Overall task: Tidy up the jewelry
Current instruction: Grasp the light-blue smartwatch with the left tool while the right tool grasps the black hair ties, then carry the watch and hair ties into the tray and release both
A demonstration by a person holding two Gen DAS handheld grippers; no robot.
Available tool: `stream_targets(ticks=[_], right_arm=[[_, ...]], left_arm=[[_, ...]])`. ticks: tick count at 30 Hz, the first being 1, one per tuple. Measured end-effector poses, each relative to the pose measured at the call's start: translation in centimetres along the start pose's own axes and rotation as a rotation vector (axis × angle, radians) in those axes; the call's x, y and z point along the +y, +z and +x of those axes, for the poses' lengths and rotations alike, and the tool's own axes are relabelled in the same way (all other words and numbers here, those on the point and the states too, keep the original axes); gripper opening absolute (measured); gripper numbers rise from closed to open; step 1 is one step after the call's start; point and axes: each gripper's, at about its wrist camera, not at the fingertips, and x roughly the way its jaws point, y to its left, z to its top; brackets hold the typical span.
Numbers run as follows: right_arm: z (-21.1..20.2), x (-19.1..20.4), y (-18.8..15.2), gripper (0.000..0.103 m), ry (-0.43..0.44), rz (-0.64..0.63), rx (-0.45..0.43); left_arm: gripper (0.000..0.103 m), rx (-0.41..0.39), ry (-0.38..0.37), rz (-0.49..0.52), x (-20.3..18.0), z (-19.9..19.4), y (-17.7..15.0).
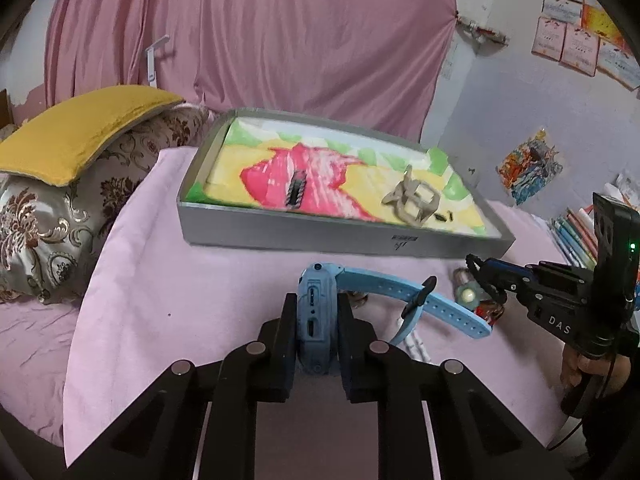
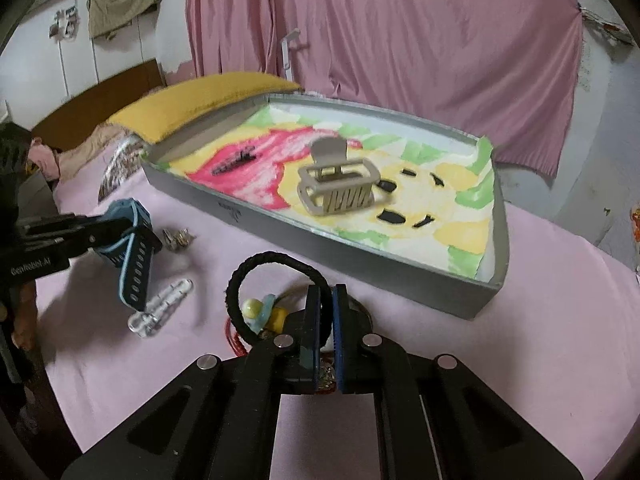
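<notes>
tongs (image 1: 316,312) tight on blue watch (image 1: 316,320)

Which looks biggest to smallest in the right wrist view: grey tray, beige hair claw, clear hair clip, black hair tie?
1. grey tray
2. beige hair claw
3. black hair tie, though it lies nearer the camera, so versus the claw this is unsure
4. clear hair clip

I see a smooth light-blue rubber-like watch (image 1: 316,312), a rough black cloth hair ring (image 2: 256,280), a glossy beige plastic claw clip (image 2: 338,186) in the far matt grey cardboard-like box (image 1: 304,236), and a clear glossy plastic clip (image 2: 160,308) on soft pink cloth (image 2: 520,340).
</notes>
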Motion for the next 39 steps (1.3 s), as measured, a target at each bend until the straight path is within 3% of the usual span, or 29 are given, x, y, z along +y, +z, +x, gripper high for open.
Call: stream_targets(ticks=[9, 22, 27, 32, 36, 39], right_arm=[[-3.8, 0.8, 1.5, 0.005, 0.006, 0.017, -0.222], [-5.7, 1.2, 6.2, 0.005, -0.077, 0.042, -0.485], [-5.0, 0.8, 7.7, 0.005, -0.131, 0.047, -0.523], [-3.8, 0.4, 8.6, 0.005, -0.177, 0.051, -0.54], [-2.7, 0.2, 9.1, 0.005, -0.214, 0.052, -0.508], [-1.6, -0.6, 9.4, 0.005, -0.231, 0.075, -0.452]], left_arm=[[0.016, -0.166, -0.03, -0.003, -1.6, -1.9, 1.6], [0.016, -0.448, 0.018, 0.031, -3.3, -2.3, 6.1], [0.016, -0.522, 0.062, 0.047, -3.6, -1.6, 7.6], [0.016, -0.544, 0.082, 0.048, -3.8, -0.3, 8.8], [0.016, -0.548, 0.092, 0.052, -4.1, 0.7, 9.6], [0.016, -0.504, 0.097, 0.06, -4.1, 1.8, 10.2]])
